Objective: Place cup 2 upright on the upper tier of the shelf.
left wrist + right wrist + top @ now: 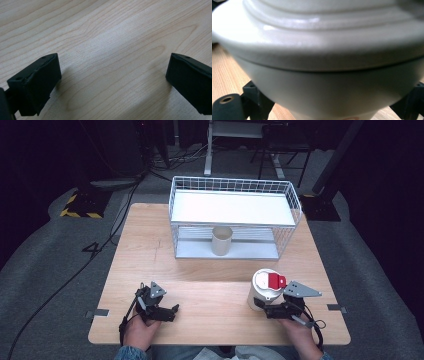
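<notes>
Right hand-held gripper clamped on white jar, upright on bench. Left hand-held gripper open, empty.

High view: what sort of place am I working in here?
Likely a lab or recording workspace: a small wooden table on grey carpet, trailing floor cables, hazard-striped stand base, desk legs behind a white wire basket shelf.

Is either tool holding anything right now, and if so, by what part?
The right tool grips the white lidded cup by its lower body, below the lid. The left tool is open, holding nothing.
</notes>
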`<act>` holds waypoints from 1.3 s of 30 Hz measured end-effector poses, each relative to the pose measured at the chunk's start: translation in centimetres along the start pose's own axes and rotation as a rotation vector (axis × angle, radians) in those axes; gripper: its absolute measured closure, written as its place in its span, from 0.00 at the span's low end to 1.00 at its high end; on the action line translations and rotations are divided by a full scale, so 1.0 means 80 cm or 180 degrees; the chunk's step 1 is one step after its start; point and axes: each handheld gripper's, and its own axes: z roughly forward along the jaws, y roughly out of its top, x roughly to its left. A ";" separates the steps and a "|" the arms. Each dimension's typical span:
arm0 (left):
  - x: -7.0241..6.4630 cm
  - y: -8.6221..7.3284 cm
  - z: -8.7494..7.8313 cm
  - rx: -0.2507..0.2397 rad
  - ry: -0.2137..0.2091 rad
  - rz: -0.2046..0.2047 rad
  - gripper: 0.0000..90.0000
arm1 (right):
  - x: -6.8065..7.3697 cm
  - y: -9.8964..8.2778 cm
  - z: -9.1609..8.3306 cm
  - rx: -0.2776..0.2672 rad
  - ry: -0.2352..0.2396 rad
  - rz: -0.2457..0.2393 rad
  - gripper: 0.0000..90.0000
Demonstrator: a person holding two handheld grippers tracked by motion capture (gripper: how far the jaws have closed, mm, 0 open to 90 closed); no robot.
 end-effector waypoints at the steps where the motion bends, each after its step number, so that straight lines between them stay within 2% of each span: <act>1: 0.000 0.000 0.000 0.0000 0.0000 0.0000 0.00 | 0.000 0.000 0.000 -0.0002 0.0003 -0.0002 0.12; 8: 0.000 0.000 0.000 0.0001 0.0000 0.0000 0.00 | -0.002 0.001 -0.002 -0.0015 0.0050 0.0012 0.15; 12: 0.000 0.000 0.000 0.0000 -0.0001 0.0000 0.00 | -0.001 0.003 -0.002 0.0018 0.0074 -0.0058 0.15; 22: 0.000 0.000 0.000 0.0000 0.0000 0.0000 0.00 | 0.001 0.011 -0.005 -0.0019 0.0117 -0.0075 0.15; 39: 0.000 0.000 0.000 0.0000 -0.0001 -0.0001 0.00 | -0.006 0.050 -0.025 -0.0177 0.0112 -0.0130 0.15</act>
